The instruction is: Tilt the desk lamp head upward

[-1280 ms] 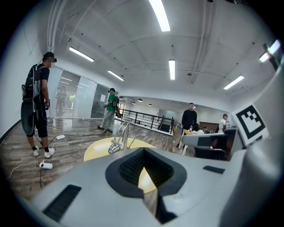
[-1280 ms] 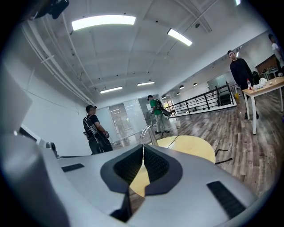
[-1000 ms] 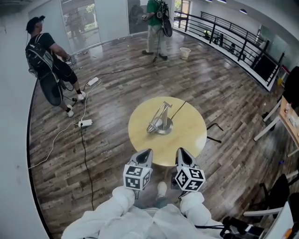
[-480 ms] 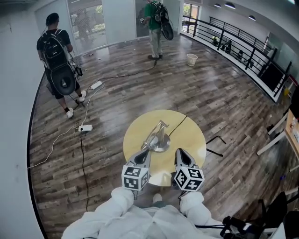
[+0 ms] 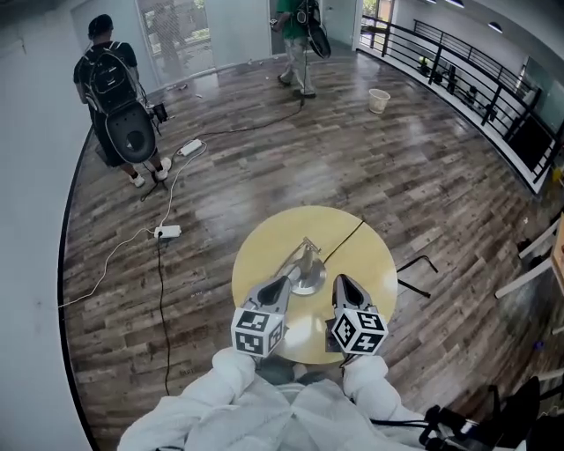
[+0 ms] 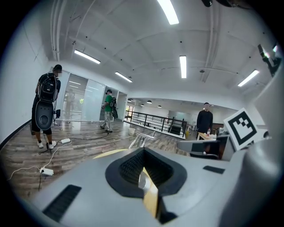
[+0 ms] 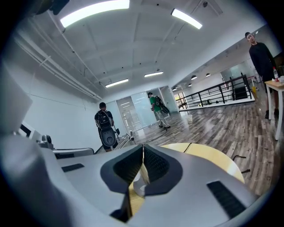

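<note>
A silver desk lamp [image 5: 304, 267] stands in the middle of a round yellow table [image 5: 361, 255], its arm leaning and its head hanging low to the left. A black cord [image 5: 345, 240] runs from it off the table's far side. My left gripper [image 5: 278, 285] is shut and empty, its tip over the table just left of the lamp's base. My right gripper [image 5: 340, 284] is shut and empty too, a little right of the base. The left gripper view shows the lamp's arm [image 6: 140, 139] beyond the shut jaws. The right gripper view shows the lamp's arm [image 7: 127, 138] and the table [image 7: 213, 158].
A person with a backpack [image 5: 115, 79] stands at the far left, another in green [image 5: 295, 26] at the back. A power strip [image 5: 167, 232] and cables lie on the wood floor. A black railing [image 5: 458, 79] runs at the right, with a bucket [image 5: 379, 99] near it.
Both grippers have come forward from short of the table to over its near part, close to the lamp's base. The table now sits nearer in the head view.
</note>
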### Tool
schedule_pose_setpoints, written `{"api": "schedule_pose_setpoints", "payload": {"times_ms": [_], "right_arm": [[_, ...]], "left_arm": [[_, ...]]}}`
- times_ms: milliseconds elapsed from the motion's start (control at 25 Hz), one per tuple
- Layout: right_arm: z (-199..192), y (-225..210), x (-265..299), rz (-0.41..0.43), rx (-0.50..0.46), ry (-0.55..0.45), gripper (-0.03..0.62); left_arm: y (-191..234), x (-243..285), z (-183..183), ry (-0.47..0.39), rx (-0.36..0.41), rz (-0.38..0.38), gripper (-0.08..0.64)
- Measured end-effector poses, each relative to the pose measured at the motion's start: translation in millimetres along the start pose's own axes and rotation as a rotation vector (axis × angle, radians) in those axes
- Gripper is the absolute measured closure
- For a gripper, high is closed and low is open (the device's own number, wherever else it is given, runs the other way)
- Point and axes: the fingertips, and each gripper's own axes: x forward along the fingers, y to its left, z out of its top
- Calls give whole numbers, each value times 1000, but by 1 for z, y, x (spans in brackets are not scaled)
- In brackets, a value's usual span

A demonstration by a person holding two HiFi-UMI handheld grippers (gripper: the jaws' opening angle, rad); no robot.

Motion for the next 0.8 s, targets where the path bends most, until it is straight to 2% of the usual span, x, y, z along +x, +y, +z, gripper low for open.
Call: {"api": "schedule_pose_setpoints", "payload": {"times_ms": [240, 400, 480, 560, 640, 720, 800], "right_arm": [[-45, -16, 29, 26, 2, 117, 574], [-86, -21, 52, 106, -72, 231, 569], [-105, -25, 65, 146, -109, 273, 483], [-124, -27, 80, 191, -150, 320, 412], [-140, -30, 95, 233, -213, 367, 366], [-151, -32, 110, 268, -274, 402, 346], [-157, -32, 122, 298, -311, 421, 337]], "left_arm": [[23, 6, 1, -26, -22, -18, 560], [40, -3, -11, -54, 41, -41, 549], [52, -4, -31, -5, 69, -56, 449], [65, -1, -55, 65, 112, -72, 393], [75, 5, -79, 125, 176, -94, 332], [81, 13, -103, 179, 238, -133, 246], [84, 25, -123, 231, 285, -169, 212]]}}
